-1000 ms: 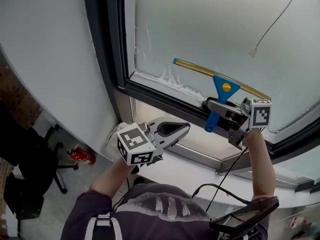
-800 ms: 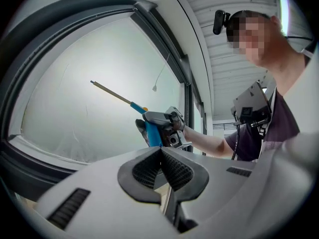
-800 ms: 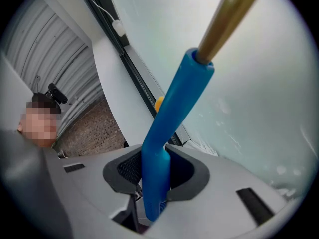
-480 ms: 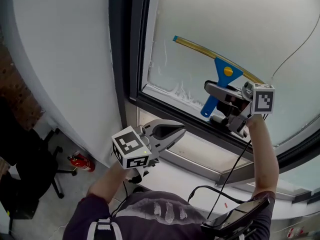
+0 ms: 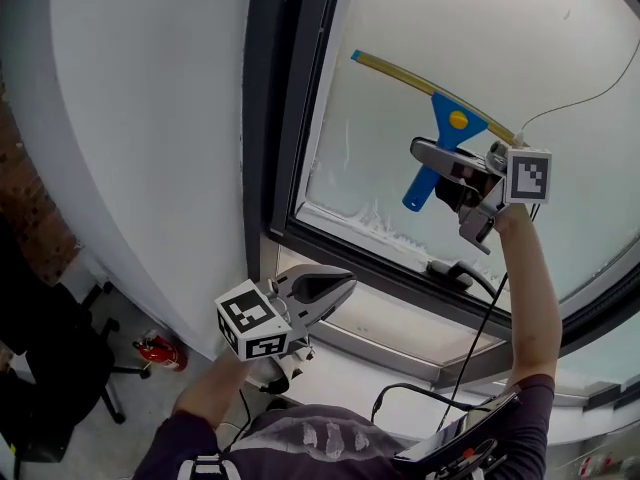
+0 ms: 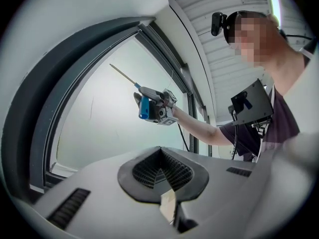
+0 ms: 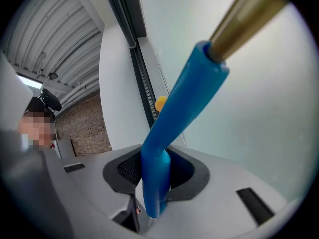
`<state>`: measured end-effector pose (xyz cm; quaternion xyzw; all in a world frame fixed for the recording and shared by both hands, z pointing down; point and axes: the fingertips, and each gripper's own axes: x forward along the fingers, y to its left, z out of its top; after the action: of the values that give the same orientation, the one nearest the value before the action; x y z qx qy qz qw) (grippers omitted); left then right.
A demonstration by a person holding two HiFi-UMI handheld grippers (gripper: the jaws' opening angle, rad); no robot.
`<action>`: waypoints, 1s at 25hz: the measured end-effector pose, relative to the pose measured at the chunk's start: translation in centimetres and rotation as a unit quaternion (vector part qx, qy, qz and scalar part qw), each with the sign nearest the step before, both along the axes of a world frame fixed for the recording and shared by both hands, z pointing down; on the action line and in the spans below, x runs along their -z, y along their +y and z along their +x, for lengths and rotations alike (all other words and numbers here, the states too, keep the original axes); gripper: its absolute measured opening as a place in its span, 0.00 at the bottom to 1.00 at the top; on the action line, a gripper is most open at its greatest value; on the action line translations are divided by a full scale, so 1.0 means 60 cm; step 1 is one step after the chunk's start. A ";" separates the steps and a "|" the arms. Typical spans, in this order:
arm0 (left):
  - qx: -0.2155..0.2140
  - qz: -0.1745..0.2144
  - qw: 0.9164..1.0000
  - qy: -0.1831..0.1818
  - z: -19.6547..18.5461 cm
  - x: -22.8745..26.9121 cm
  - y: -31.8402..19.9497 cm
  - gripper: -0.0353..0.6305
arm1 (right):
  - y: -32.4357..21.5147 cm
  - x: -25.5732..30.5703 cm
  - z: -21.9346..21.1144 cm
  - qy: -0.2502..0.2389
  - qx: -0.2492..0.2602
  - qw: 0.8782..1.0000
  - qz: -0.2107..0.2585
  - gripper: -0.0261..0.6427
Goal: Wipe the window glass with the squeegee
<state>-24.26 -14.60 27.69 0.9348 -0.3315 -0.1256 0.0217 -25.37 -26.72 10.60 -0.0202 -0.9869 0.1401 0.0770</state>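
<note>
Blue squeegee [image 5: 438, 140] gripped by upraised right hand-held gripper [image 5: 435, 168]; left hand-held gripper [image 5: 340, 286] closed, low.

Bare window glass [image 5: 480, 18] above squeegee [image 5: 440, 133], dark frame [image 5: 280, 118] closing left and bottom edges

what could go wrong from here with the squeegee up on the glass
1. The right gripper grips the squeegee near the end of its blue handle; pressure on the blade could twist it in the jaws.
2. White suds along the bottom edge of the glass may get missed.
3. The cable hanging from that gripper crosses the window frame and might snag.
</note>
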 end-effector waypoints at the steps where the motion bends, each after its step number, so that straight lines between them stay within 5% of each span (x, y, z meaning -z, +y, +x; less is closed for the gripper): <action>1: -0.002 0.001 1.000 0.000 -0.006 0.007 0.001 0.06 | -0.002 0.011 -0.007 0.004 -0.002 1.000 0.006 0.20; 7: -0.010 0.028 0.999 0.013 -0.040 0.067 -0.008 0.06 | -0.018 0.088 -0.043 0.015 -0.025 0.999 0.035 0.20; 25: -0.038 0.063 0.997 -0.001 -0.028 0.047 -0.009 0.06 | -0.024 0.086 -0.045 0.035 -0.023 0.998 0.048 0.20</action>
<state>-25.94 -15.15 24.88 0.9462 -0.2876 -0.1443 -0.0327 -28.10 -28.16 5.44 0.0116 -0.9894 0.0947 0.1092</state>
